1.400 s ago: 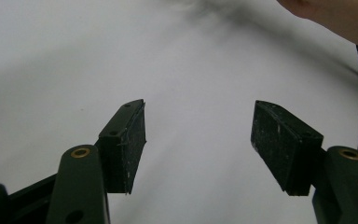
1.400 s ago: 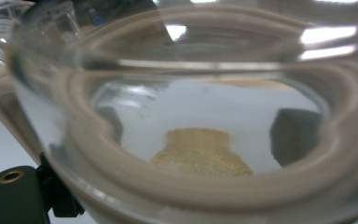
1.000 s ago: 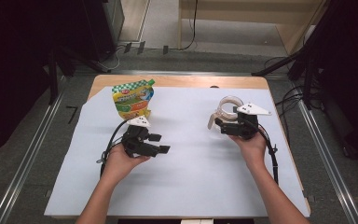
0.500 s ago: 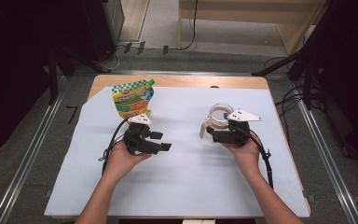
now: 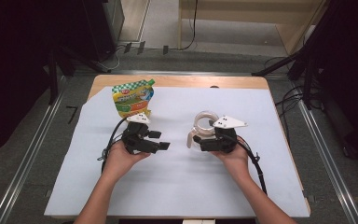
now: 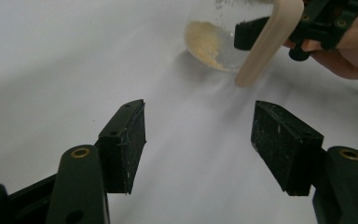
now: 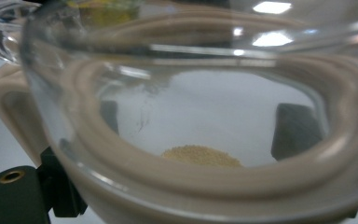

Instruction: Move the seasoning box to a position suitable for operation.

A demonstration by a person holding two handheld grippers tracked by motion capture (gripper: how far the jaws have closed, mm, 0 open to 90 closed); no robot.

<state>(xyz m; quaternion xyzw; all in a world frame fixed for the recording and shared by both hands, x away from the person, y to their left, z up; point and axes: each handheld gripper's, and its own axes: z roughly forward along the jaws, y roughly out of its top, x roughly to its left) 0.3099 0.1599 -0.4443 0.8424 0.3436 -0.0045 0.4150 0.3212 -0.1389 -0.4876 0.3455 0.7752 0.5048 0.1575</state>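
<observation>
Clear glass jug with a cream plastic handle and rim band [image 5: 204,127] sits right of centre on the desk, a little heap of yellowish grains [image 7: 200,155] in its bottom. The right hand-held gripper [image 5: 210,140] has slid leftward and nearer over the last second, carrying the jug with it toward the middle; its jaws look closed around the jug's rim band, the glass pressed right up to its camera. Likely this is the jug being brought into place for a pour. The left hand-held gripper [image 5: 161,142] has barely shifted: jaws spread wide, holding nothing, low over the sheet and aimed at the jug's handle [image 6: 270,39]. The green-and-yellow printed stand-up pouch [image 5: 131,98] has not moved, just beyond the left hand-held gripper at the far left. White sheet [image 5: 177,186] covers the wooden desk [image 5: 186,81]. Grey floor, cables and dark stands around.
</observation>
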